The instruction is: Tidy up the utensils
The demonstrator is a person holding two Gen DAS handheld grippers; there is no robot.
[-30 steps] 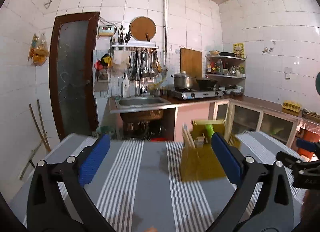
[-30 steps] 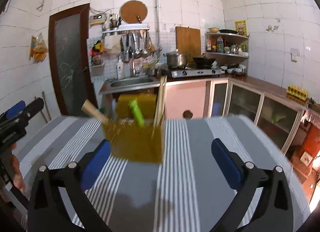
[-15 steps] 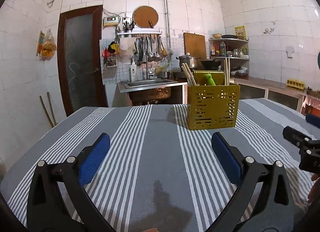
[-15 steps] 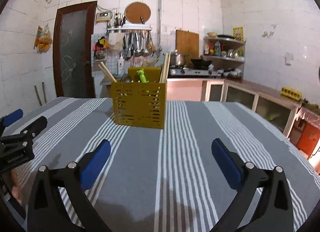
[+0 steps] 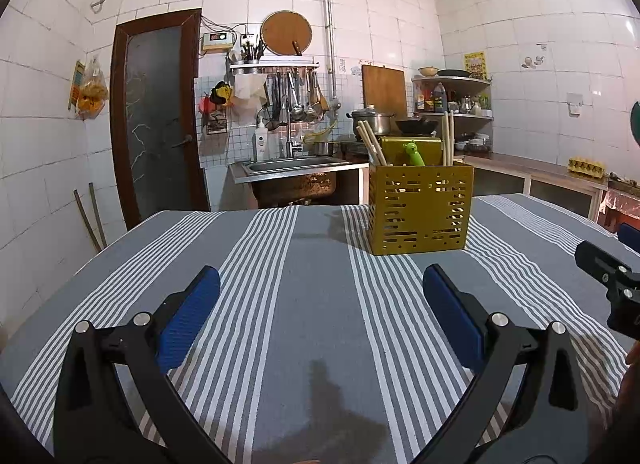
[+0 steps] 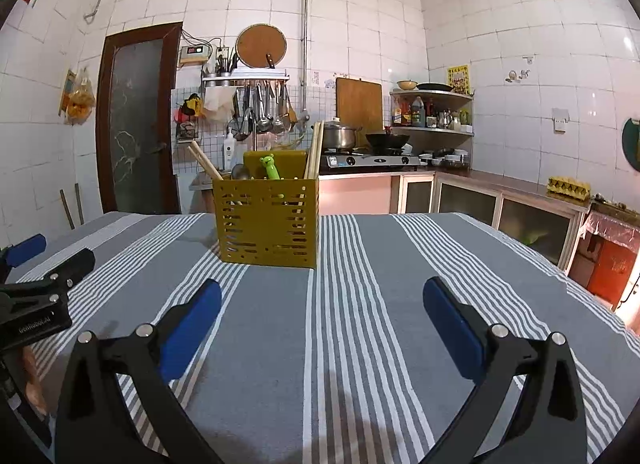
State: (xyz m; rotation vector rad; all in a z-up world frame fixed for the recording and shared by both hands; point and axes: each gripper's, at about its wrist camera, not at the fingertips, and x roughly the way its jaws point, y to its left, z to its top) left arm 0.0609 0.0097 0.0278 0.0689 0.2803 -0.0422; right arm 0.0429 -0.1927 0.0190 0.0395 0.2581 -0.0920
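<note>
The left gripper (image 5: pixel 320 288) hangs low over the striped cloth (image 5: pixel 312 304), jaws wide, nothing held. Bare cloth runs from it out to the left edge and ahead to the caddy (image 5: pixel 420 212), which stands upright near the far edge, well apart from both grippers. The right gripper (image 6: pixel 322 300), likewise spread wide and empty, has open cloth to its right. Since a second ago both views have dropped lower and steadied; the caddy now shows sharp. One caddy holds two chopstick bundles and one green utensil (image 6: pixel 270 168).
</note>
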